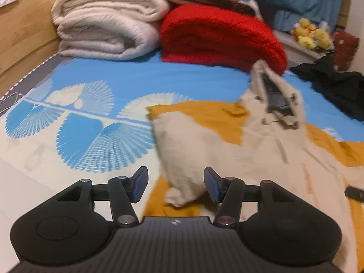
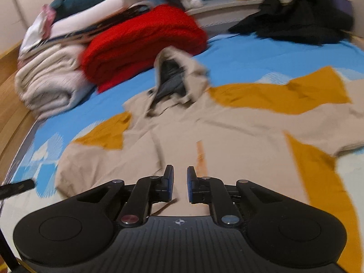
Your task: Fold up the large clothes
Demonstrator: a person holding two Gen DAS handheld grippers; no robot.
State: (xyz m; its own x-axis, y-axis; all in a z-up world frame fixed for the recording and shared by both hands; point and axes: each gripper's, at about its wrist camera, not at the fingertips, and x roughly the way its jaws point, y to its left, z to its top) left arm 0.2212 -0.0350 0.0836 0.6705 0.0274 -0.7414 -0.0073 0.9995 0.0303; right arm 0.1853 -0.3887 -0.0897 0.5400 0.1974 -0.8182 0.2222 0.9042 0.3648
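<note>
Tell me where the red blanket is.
The folded red blanket lies at the far end of the bed, just right of the cream blanket stack and directly behind the jacket's raised hood; in the right wrist view it sits upper left of centre.

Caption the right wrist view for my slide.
Right tool hovers narrowly open over a beige-and-mustard hooded jacket on the bed.

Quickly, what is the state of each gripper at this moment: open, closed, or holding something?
Left gripper: open; the cuff of the beige and mustard hooded jacket's sleeve lies between the jaws, not pinched.
Right gripper: open narrowly, holding nothing.
</note>
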